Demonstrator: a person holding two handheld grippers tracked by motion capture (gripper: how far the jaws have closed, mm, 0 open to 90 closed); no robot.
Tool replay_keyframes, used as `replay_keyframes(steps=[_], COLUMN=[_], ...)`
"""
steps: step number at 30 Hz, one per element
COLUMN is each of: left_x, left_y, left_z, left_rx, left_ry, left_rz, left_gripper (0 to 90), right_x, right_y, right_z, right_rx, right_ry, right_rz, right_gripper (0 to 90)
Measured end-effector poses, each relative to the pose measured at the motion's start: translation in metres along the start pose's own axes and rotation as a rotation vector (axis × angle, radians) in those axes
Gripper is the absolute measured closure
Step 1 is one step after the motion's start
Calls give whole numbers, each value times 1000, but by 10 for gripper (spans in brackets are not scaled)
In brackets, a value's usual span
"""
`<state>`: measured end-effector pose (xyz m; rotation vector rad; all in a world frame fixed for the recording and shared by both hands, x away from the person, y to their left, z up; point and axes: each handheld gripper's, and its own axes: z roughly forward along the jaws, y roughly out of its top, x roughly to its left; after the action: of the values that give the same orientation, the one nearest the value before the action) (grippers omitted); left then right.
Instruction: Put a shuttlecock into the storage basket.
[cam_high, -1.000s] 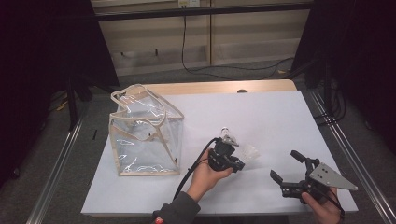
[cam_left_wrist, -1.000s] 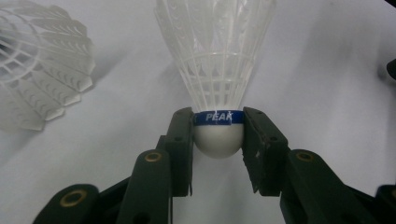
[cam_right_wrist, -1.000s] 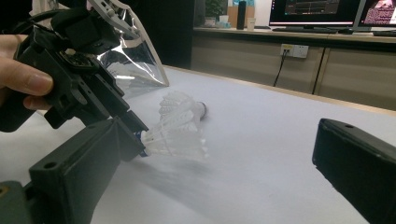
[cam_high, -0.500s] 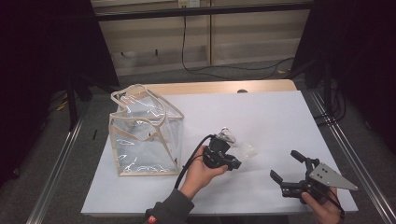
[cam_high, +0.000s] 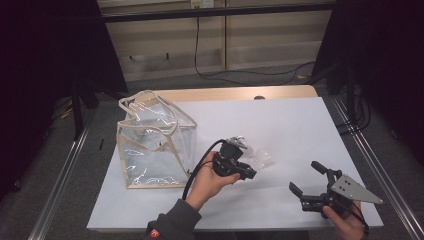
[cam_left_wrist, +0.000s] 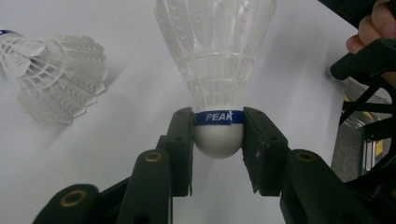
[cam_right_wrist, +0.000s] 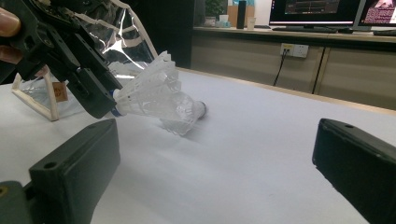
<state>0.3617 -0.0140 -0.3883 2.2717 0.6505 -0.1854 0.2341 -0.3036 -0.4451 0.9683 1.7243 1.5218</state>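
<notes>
the shuttlecock (cam_left_wrist: 218, 84) is white, with a translucent plastic skirt of netted ribs, a rounded white cork and a blue band that reads "peak". it sits in the left gripper (cam_left_wrist: 218, 140), lifted clear of the white table (cam_high: 300, 130) near its middle, just right of the clear bag (cam_high: 150, 145). the left gripper view shows the grip close up: the cork sits between the two black jaws, the band level with their tips, the skirt fanning away from the camera. it also shows a second shuttlecock (cam_left_wrist: 51, 84) lying on its side on the table, to the left in that view. the high view gives the layout instead: the left hand (cam_high: 207, 177) beside the bag, the right gripper (cam_high: 310, 182) well apart near the table's front right corner, and the shuttlecocks as a pale blur. the right gripper view looks across the table and shows the held shuttlecock from the side, skirt pointing right, with the second one lying behind it, cork to the right. the left jaws are clamped on the cork. the right jaws stand wide apart with bare table between them, touching no object.
</notes>
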Motion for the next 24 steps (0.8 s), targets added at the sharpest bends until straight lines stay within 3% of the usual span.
replay_keyframes(steps=[24], left_x=[7], left_y=[5], left_z=[-21], left_rx=[6], left_ry=[-12], left_rz=[-8], left_gripper=[653], right_x=[0], right_y=[0], right_z=[0], right_rx=[-1], right_ry=[2], right_rz=[-2], right_gripper=[8])
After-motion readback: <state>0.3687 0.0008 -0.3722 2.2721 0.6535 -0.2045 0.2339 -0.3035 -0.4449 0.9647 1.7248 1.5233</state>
